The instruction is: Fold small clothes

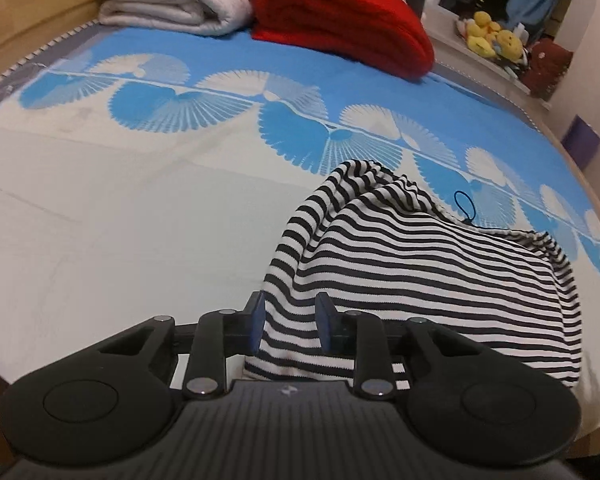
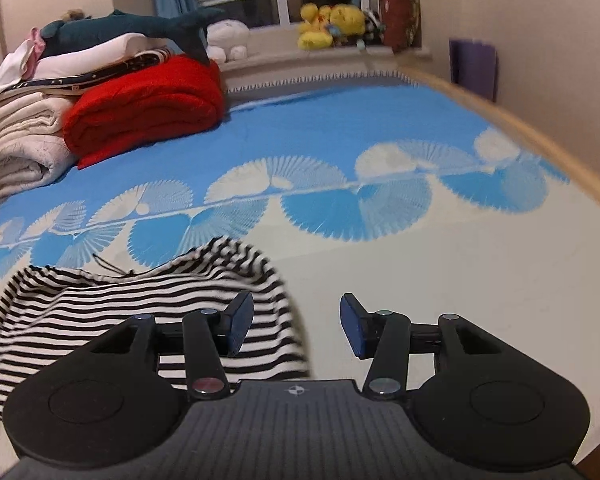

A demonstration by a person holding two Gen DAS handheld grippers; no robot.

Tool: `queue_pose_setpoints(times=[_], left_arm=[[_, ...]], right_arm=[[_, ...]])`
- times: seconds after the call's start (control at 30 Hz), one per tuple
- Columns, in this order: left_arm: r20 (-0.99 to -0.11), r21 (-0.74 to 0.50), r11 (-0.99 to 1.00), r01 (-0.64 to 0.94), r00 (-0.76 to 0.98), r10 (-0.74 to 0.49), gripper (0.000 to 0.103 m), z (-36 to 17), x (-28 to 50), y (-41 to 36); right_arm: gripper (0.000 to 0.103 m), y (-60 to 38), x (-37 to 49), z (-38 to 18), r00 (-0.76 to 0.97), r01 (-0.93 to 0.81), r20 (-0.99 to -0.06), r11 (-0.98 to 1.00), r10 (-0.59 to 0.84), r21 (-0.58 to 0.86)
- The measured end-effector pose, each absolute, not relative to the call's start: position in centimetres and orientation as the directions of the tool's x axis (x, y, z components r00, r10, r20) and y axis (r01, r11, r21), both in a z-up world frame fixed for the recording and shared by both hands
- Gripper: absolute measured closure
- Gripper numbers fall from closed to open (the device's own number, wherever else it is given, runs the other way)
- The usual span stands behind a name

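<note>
A black-and-white striped garment (image 1: pixel 420 280) lies bunched on the bed, on the white part of the bedspread (image 1: pixel 120 220) just short of its band of blue fan shapes. A thin black cord loop (image 1: pixel 464 208) sticks up at the far edge of the cloth.

In the left wrist view the left tool (image 1: pixel 290 326) has its two blue pads (image 1: pixel 257 326) set a moderate way apart, with a fold of the striped cloth running up between them. The cloth fills the gap and appears to touch both pads, but the pads are not pressed together, so whether they actually clamp it cannot be told.

In the right wrist view the right tool (image 2: pixel 296 328) stands wide open. Its left pad (image 2: pixel 238 328) sits over the right edge of the striped garment (image 2: pixel 140 312), while the other pad is over bare white bedspread (image 2: pixel 460 260); nothing lies between the jaws except that edge of cloth, which looks blurred. Whether the left pad touches the cloth is unclear.

Well beyond the garment, at the far end of the bed, a folded red blanket (image 2: pixel 148 108) lies beside a stack of folded white blankets (image 2: pixel 20 144). On top of that pile rests a dark teal plush shark (image 2: pixel 140 28). On the window sill behind are yellow plush toys (image 2: pixel 328 24) and a white plush toy (image 2: pixel 228 36). A purple object (image 2: pixel 474 66) leans against the wall to the right of the bed.
</note>
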State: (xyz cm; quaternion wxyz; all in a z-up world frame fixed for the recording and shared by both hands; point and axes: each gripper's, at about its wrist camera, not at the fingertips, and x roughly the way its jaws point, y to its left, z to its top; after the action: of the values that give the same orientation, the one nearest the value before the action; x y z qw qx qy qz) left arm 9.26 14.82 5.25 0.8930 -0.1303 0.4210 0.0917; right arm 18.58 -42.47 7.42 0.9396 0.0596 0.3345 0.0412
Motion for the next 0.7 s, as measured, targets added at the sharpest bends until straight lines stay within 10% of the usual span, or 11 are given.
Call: queue_pose_setpoints(times=[0.7], left_arm=[[-0.850, -0.473, 0.553, -0.686, 0.520, -0.082, 0.055, -4.3, 7.4, 17.5]], right_arm=[[0.053, -41.6, 22.1, 9.0, 0.811, -0.053, -0.560, 0.974, 0.170, 0.220]])
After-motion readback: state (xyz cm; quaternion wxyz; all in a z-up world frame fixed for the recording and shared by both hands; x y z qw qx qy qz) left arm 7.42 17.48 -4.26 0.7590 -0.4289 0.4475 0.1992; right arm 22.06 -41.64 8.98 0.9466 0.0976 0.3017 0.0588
